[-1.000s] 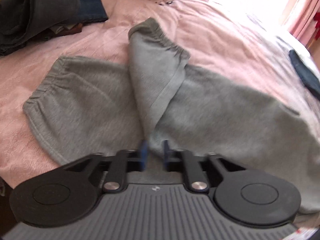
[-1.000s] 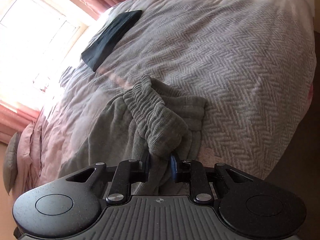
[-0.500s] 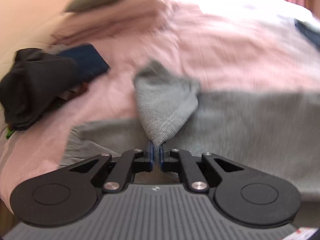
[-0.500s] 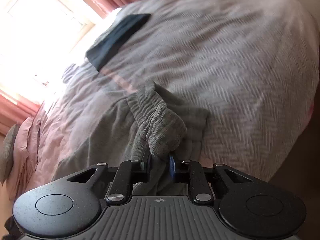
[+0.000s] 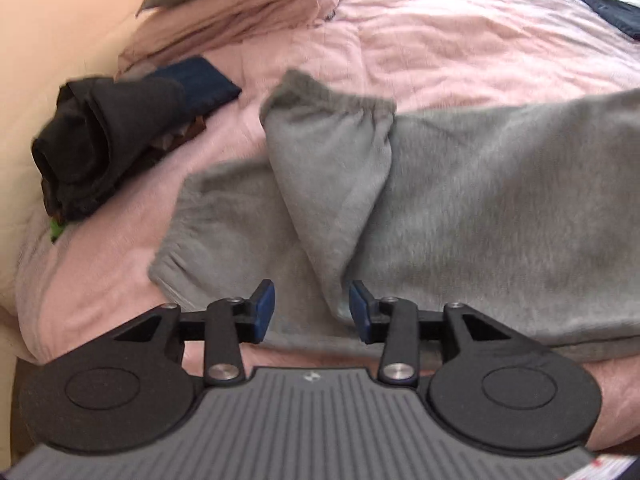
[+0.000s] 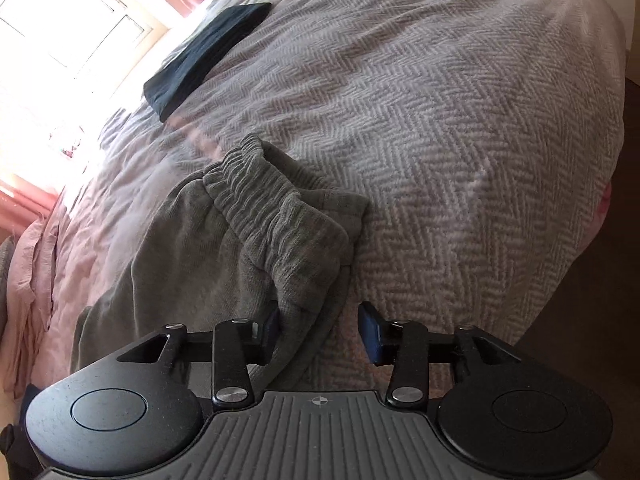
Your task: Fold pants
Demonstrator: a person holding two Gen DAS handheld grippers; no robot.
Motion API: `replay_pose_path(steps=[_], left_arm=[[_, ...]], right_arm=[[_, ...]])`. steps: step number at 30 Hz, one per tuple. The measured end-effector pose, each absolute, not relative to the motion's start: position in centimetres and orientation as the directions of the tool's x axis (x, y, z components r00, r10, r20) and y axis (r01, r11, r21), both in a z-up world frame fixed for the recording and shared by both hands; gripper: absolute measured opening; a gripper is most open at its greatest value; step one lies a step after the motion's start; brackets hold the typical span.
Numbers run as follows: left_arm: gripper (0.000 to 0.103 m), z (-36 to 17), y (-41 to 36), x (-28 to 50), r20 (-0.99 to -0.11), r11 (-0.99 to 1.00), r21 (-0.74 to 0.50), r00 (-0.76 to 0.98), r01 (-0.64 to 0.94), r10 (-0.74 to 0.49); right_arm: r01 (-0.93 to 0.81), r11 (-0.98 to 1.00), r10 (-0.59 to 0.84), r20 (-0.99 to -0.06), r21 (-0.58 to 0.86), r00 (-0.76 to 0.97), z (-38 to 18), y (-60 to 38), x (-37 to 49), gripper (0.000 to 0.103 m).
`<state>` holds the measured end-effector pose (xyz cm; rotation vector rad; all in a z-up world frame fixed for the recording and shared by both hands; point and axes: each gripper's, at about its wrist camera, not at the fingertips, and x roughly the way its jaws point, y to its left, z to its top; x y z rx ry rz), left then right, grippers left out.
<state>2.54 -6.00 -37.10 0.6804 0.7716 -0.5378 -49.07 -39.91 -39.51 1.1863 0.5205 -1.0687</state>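
Grey sweatpants (image 5: pixel 480 200) lie across the bed. In the left wrist view one leg's cuff end (image 5: pixel 328 148) is folded back over the other leg, its tip lying between the blue pads of my left gripper (image 5: pixel 312 312), which stands open. In the right wrist view the elastic waistband (image 6: pixel 276 216) is bunched and folded over the pants, on the grey herringbone blanket (image 6: pixel 460 120). My right gripper (image 6: pixel 320 332) is open, with the waistband fold against its left pad.
A pile of dark clothes (image 5: pixel 104 140) with a navy folded piece sits at the left on the pink bedcover (image 5: pixel 440 40). A dark folded garment (image 6: pixel 204 56) lies near the bright window. Pillows are at the bed's head. The bed edge and floor lie right of the blanket.
Both grippers have opened and let go of the pants. The leg fold and the waistband fold now rest on the bed.
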Motion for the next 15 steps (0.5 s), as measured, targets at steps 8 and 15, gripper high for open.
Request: replay_pose_path(steps=[8, 15], left_arm=[[0.052, -38.2, -13.9, 5.1, -0.690, 0.424, 0.508, 0.649, 0.749, -0.321], [0.006, -42.4, -17.3, 9.4, -0.749, 0.476, 0.416, 0.589, 0.775, -0.304]], right_arm=[[0.879, -0.056, -0.390, -0.821, 0.474, 0.418, -40.0, -40.0, -47.4, 0.042], [0.882, -0.103, -0.400, -0.831, 0.460, 0.386, -40.3, -40.2, -46.8, 0.042]])
